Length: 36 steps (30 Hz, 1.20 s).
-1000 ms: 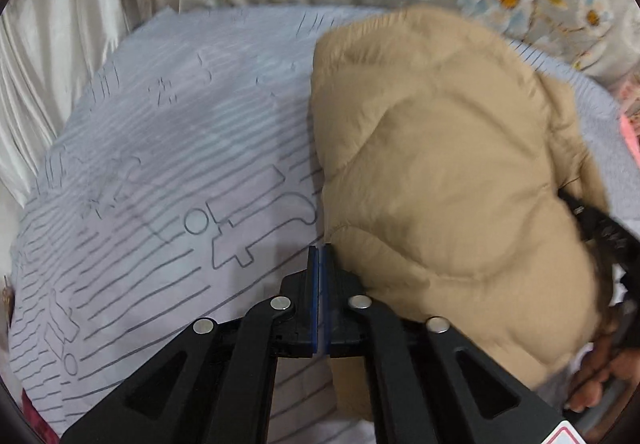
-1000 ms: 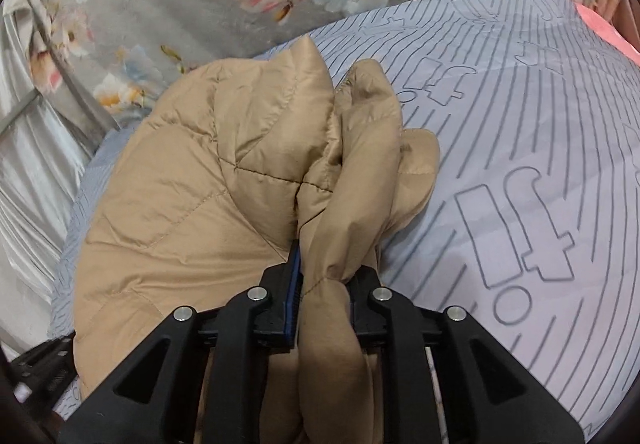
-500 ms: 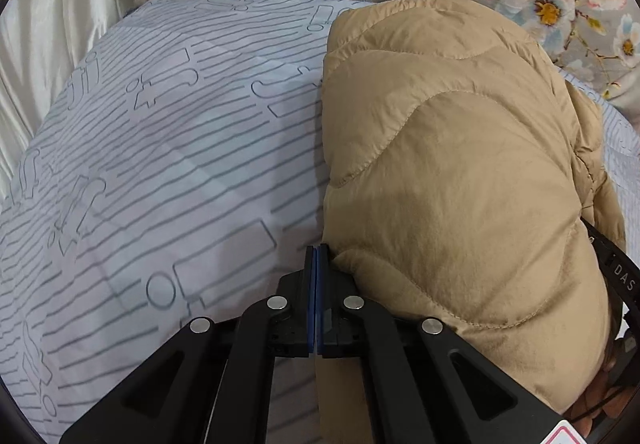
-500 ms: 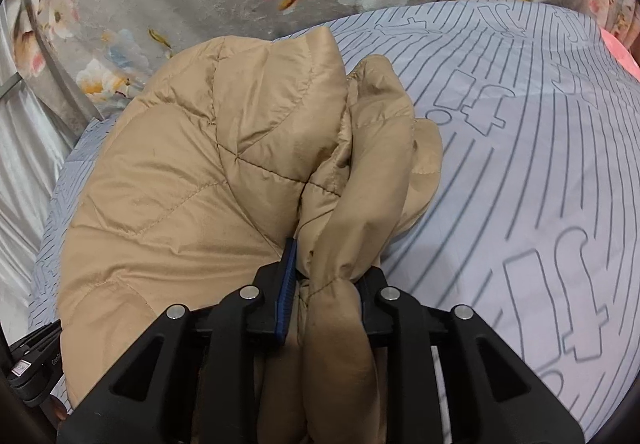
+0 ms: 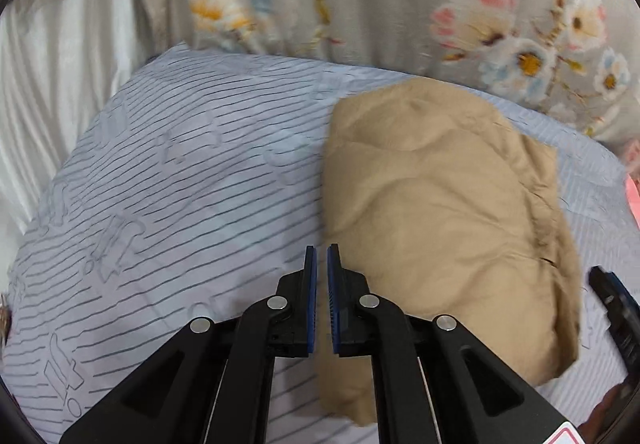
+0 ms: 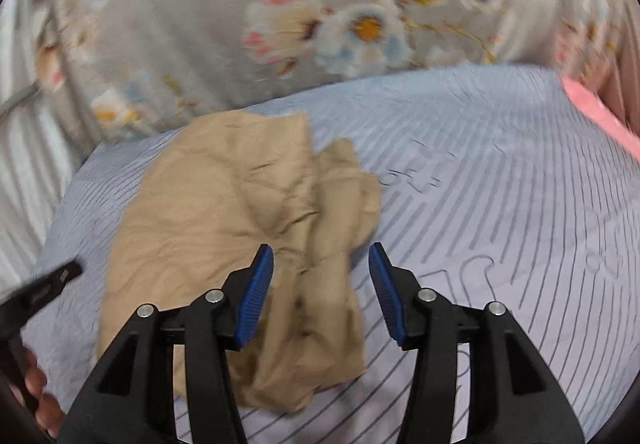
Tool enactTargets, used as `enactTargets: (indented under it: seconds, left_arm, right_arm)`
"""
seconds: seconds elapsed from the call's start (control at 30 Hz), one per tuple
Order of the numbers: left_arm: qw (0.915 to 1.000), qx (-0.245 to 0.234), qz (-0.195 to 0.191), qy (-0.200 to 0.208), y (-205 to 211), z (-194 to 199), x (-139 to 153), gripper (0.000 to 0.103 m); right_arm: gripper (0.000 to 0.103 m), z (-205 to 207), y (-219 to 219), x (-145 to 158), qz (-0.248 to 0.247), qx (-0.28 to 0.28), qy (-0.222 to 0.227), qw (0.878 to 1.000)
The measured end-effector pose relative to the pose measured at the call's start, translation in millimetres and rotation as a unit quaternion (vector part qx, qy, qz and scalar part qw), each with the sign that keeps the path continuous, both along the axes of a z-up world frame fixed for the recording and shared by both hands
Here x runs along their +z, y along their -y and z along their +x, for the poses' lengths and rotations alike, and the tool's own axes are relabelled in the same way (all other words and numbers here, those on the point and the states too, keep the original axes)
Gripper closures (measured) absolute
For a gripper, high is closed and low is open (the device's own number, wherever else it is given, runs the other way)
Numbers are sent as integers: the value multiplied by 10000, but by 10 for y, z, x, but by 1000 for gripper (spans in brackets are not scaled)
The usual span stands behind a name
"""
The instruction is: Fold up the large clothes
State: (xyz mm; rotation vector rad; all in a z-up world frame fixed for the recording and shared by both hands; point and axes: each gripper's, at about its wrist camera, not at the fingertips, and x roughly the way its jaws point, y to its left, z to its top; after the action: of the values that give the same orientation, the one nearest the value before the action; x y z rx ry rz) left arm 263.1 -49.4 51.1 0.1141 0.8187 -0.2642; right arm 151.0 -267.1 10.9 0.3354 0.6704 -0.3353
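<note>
Now my right tongs [image 6: 320, 296] gape empty over the folded tan jacket [image 6: 240, 212], left tongs [image 5: 322, 296] barely parted; next, tidy its edges.

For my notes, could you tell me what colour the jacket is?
Plain tan; the jacket shows best in the left wrist view.

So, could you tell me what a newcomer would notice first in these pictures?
The tan puffer jacket lies bundled on the grey striped bedsheet, below the floral curtain. The right hand-held gripper gapes wide above it, holding nothing; the left hand-held gripper is barely parted.
</note>
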Motion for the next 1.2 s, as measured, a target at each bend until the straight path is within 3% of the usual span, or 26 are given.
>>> enactTargets:
  seconds: [0.13,0.2,0.37,0.7,0.97,1.07,1.13,1.2]
  left_arm:
    - [9994,-75,325,-91,301,-5,-244,97]
    - [9982,8,564,187,374,-40,-329,97]
    - [9958,60,836,370,469,-55,-486,101]
    - [9940,252,928,515,538,-7,-691,103]
    - [9950,288,818,492,499,1,-665,102]
    - [9966,338,639,396,366,-98,-539,86]
    - [9964,495,559,405,250,-213,-437,53]
    - [9964,545,394,523,142,-407,-330,35]
  right_arm:
    - [55,159,-213,-203,-173,456,-391,9980]
    - [55,227,-213,-390,-83,516,-616,9967]
    - [51,249,-198,-617,-62,499,-625,9968]
    - [45,310,-185,-836,-124,516,-572,9970]
    - [42,317,-196,-781,-257,505,-614,9965]
    - [38,153,-264,-615,-438,384,-587,9966]
    - [23,-12,-304,-511,-476,314,-505,9971]
    - [17,-227,-339,-425,-552,213,-472,9971]
